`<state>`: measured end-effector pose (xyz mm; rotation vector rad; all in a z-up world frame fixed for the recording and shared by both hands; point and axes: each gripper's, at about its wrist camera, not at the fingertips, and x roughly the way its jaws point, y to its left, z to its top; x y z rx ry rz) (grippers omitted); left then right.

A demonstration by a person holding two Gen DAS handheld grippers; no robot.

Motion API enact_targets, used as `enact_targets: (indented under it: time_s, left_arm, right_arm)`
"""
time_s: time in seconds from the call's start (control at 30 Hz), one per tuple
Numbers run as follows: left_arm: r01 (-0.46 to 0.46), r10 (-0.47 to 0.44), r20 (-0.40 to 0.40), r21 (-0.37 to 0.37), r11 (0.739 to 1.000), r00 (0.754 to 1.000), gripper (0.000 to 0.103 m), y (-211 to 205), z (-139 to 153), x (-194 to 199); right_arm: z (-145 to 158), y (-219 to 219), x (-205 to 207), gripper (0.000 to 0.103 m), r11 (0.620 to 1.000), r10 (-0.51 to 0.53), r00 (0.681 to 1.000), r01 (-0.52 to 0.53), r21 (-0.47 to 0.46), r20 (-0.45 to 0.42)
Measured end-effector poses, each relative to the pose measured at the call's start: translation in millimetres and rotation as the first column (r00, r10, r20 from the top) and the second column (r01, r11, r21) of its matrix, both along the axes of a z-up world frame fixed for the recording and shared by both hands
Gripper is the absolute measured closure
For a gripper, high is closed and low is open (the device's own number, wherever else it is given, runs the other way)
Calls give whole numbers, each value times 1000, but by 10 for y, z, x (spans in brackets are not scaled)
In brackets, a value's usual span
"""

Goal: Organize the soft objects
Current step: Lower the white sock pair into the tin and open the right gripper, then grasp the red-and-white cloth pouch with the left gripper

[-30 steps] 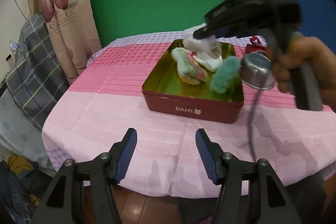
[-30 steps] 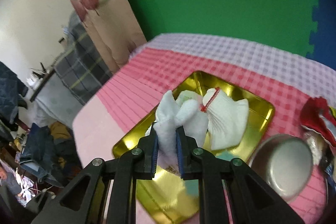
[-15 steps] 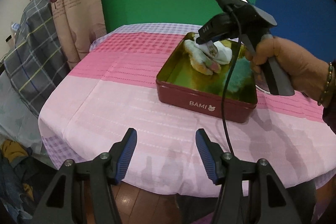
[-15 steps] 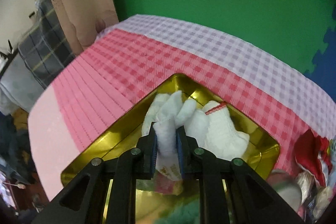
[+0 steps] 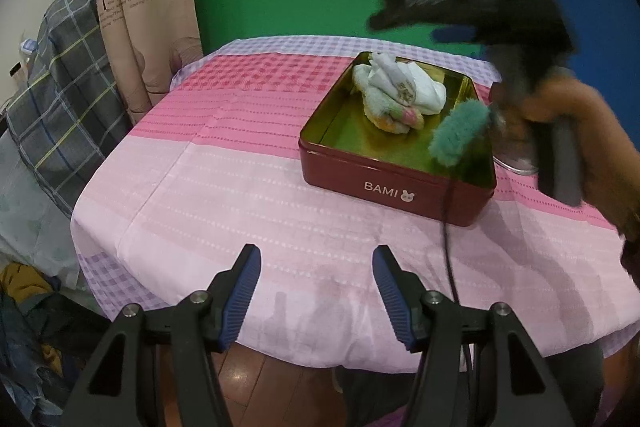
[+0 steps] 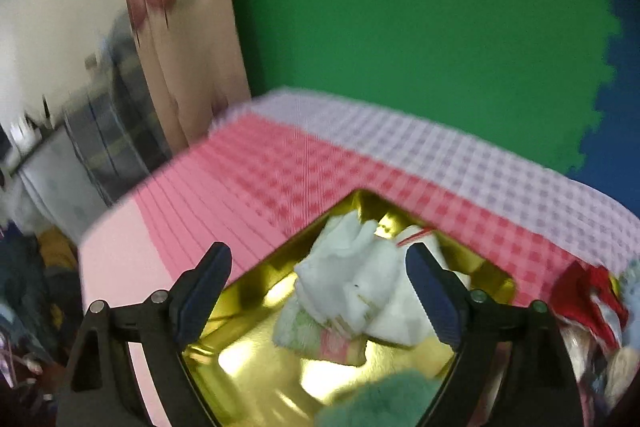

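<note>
- Left wrist view, nearest: left gripper (image 5: 316, 291) hangs over the near table edge, jaws apart, nothing between them, well short of the tin.
- Pink checked tablecloth (image 5: 224, 195) between that gripper and the tin is bare.
- Red BAMI tin (image 5: 384, 187) sits ahead and to the right of the left gripper; gold inside.
- Teal fluffy piece (image 5: 460, 135) leans in the tin's near right corner, long axis slanting up toward the right wall.
- White sock bundle (image 6: 360, 291) lies in the tin's far half, on top of a pastel striped sock (image 5: 396, 115); bundle's long axis runs roughly from far-left corner toward right wall.
- Right gripper (image 6: 320, 295) is just above that bundle, jaws having just sprung wide; bundle shows between the fingers but pads are off it, so released, not held.
- Right hand (image 5: 576, 123) is far nearer the tin; likely next pick lies right of the tin, where a red packet (image 6: 588, 291) and a metal bowl (image 5: 516, 163) sit, blurred.
</note>
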<state>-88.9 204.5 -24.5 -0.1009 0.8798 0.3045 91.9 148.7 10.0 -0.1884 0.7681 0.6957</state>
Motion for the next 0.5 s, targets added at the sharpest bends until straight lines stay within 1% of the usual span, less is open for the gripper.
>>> enact_targets:
  time_s: [0.07, 0.13, 0.2, 0.27, 0.33, 0.4, 0.47, 0.5]
  left_arm:
    - [7, -7, -4, 3, 1000, 1000, 43, -21, -12, -1]
    - [18, -18, -12, 0, 1000, 1000, 43, -53, -26, 4]
    - [26, -26, -17, -4, 1000, 1000, 43, -83, -35, 3]
    - [40, -40, -26, -13, 999, 999, 43, -124, -45, 7]
    - [48, -49, -29, -15, 999, 998, 43, -169, -45, 11]
    - [62, -62, -36, -14, 998, 997, 43, -225, -46, 22]
    - [78, -78, -43, -3, 997, 996, 43, -311, -44, 34]
    - [86, -86, -46, 3, 996, 995, 43, -357, -41, 41]
  right_arm:
    - [153, -344, -221, 16, 997, -50, 997, 47, 60, 54]
    - [211, -659, -410, 16, 993, -95, 992, 88, 77, 88]
    - [197, -1141, -660, 16, 986, -162, 979, 156, 65, 119]
    - [147, -1561, -839, 16, 976, -218, 966, 216, 30, 142]
    - [82, -2081, -993, 16, 950, -299, 939, 309, -36, 173]
    - [2, -2608, -1078, 16, 905, -382, 900, 410, -111, 209]
    - [-66, -3048, -1072, 16, 844, -469, 853, 509, -169, 228]
    - [-96, -3308, -1033, 16, 810, -517, 826, 557, -184, 222]
